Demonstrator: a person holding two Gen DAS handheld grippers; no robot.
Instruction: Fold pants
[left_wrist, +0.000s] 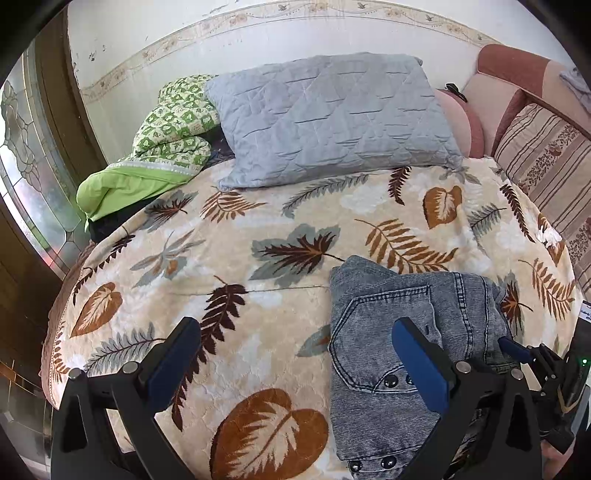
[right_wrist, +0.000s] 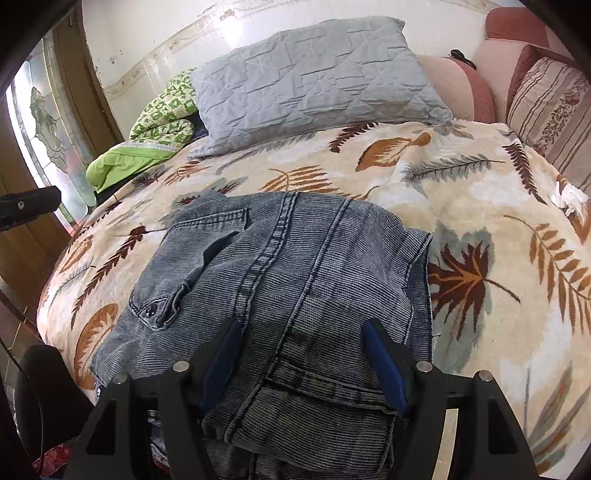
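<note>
Here, one folded jeans (right_wrist: 280, 280) lies lengthwise toward one pillow (right_wrist: 310, 77); both claws, left (left_wrist: 295, 354) and right (right_wrist: 303, 354), gape, holding nothing.

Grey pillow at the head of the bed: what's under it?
The grey pillow rests on the leaf-print blanket, with its left end overlapping the green patterned quilt and something dark beneath. What that dark item is stays covered.
</note>
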